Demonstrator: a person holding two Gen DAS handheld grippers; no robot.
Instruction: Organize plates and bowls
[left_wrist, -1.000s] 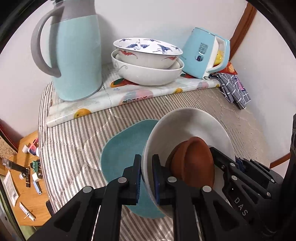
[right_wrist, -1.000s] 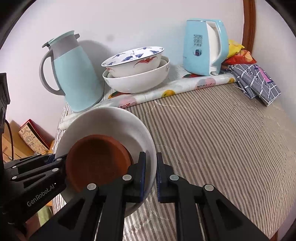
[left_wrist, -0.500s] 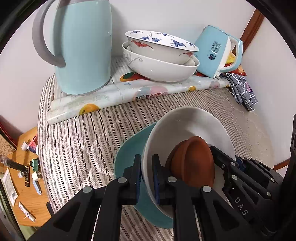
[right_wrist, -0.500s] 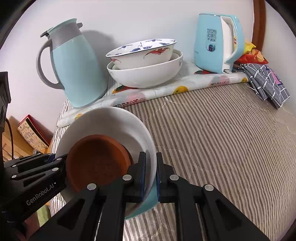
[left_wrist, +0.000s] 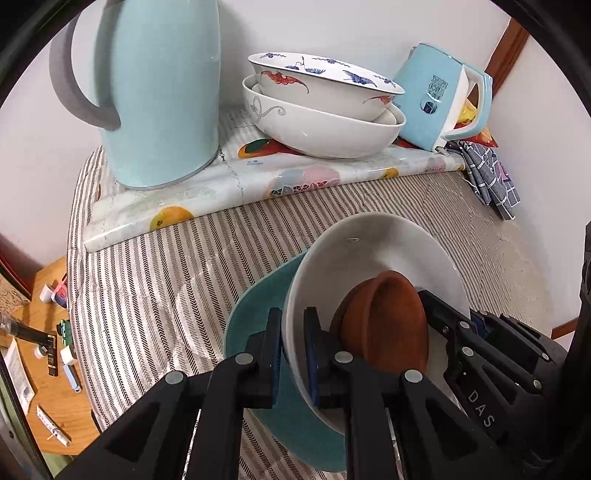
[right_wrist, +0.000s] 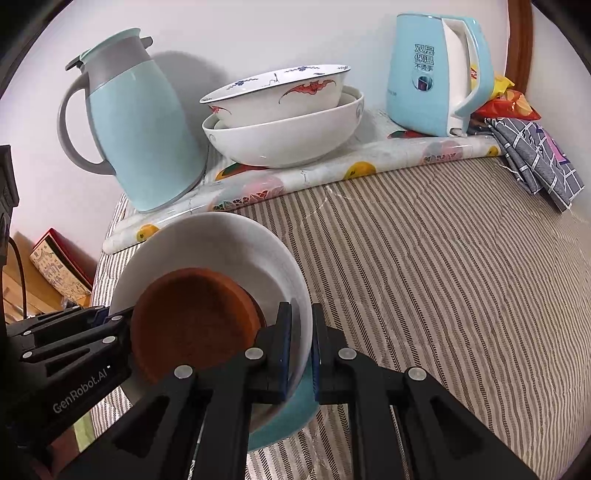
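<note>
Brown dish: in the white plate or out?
In. The brown dish sits inside the white plate, leaning toward its rim, while both grippers clamp the plate's opposite edges above the teal plate.

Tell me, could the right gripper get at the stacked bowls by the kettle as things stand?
Probably not yet. The right gripper is shut on the white bowl's rim, sharing it with the left gripper. The striped cloth towards the stacked bowls looks unobstructed.

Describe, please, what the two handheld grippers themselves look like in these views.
Both are matte black plastic. The left gripper and right gripper each have two angular fingers with triangular cut-outs, silver round fasteners and blue pads. White lettering reads "DAS" on one body, "GenRobot.AI" on the other.
</note>
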